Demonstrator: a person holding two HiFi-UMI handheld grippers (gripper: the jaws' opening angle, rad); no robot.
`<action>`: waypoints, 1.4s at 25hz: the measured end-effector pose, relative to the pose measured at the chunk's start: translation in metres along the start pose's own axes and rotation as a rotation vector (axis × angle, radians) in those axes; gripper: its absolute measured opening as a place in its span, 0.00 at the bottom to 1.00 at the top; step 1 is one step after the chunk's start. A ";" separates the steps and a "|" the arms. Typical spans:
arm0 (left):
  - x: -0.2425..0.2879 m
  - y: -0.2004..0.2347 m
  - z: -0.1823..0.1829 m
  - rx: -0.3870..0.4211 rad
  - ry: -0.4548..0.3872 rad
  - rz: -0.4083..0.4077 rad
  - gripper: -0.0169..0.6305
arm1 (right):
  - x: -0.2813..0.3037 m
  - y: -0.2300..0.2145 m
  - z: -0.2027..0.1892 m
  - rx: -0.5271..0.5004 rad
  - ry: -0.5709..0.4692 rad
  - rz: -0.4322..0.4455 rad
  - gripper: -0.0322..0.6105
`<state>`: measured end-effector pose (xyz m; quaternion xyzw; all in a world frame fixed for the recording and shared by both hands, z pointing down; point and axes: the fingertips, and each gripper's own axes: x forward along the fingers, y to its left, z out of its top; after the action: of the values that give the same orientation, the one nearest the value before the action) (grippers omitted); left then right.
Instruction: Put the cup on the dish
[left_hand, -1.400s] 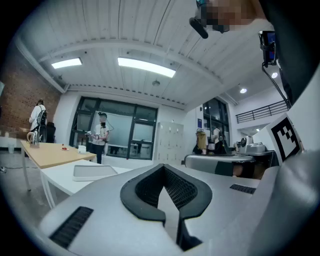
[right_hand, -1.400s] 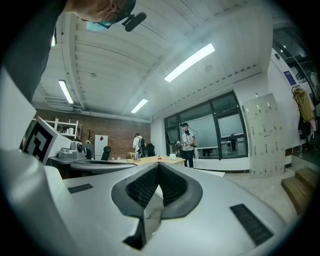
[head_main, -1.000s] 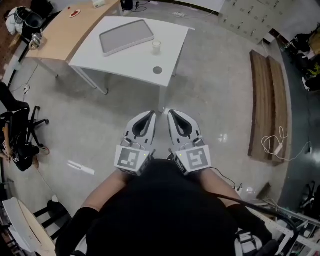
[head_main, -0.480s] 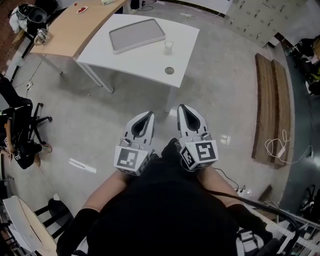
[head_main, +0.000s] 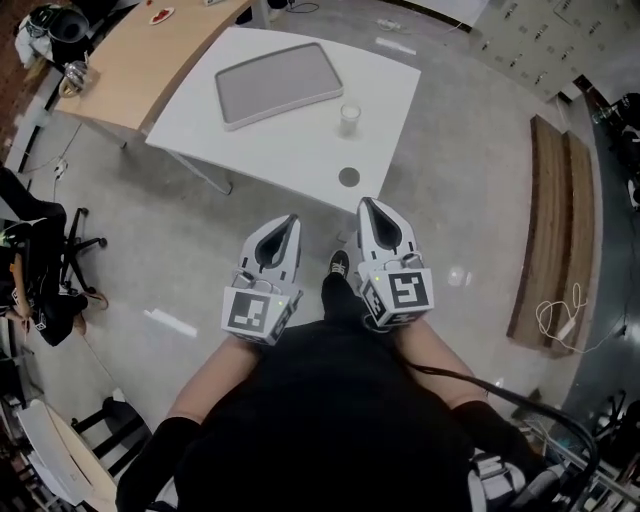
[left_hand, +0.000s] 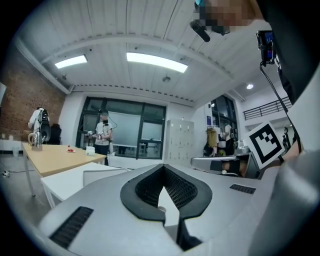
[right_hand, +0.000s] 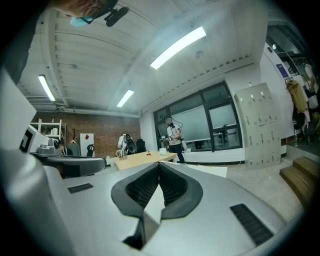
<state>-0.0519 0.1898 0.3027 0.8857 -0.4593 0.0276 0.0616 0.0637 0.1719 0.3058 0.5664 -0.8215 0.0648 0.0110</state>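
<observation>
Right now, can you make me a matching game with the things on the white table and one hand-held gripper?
Things:
1. cup
2. tray
3. round grey disc
4. right hand-held gripper

Descriptions:
A. shut and empty, held close to the person's body
B. lies near the front edge of the white table
C. grey rectangle on the far part of the table
D. pale, stands between the tray and the disc

Pairs: 1-D, 2-C, 3-B, 4-A
</observation>
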 end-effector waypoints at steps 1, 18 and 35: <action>0.022 0.008 0.000 -0.003 0.009 0.002 0.02 | 0.019 -0.011 0.001 -0.002 0.004 0.009 0.07; 0.220 0.113 -0.018 -0.009 0.104 0.015 0.02 | 0.217 -0.094 -0.029 0.041 0.118 0.047 0.07; 0.320 0.249 -0.066 -0.028 0.193 -0.282 0.02 | 0.350 -0.097 -0.092 0.105 0.238 -0.303 0.07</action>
<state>-0.0702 -0.2027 0.4230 0.9337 -0.3227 0.0972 0.1209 0.0239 -0.1769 0.4381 0.6718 -0.7151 0.1717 0.0879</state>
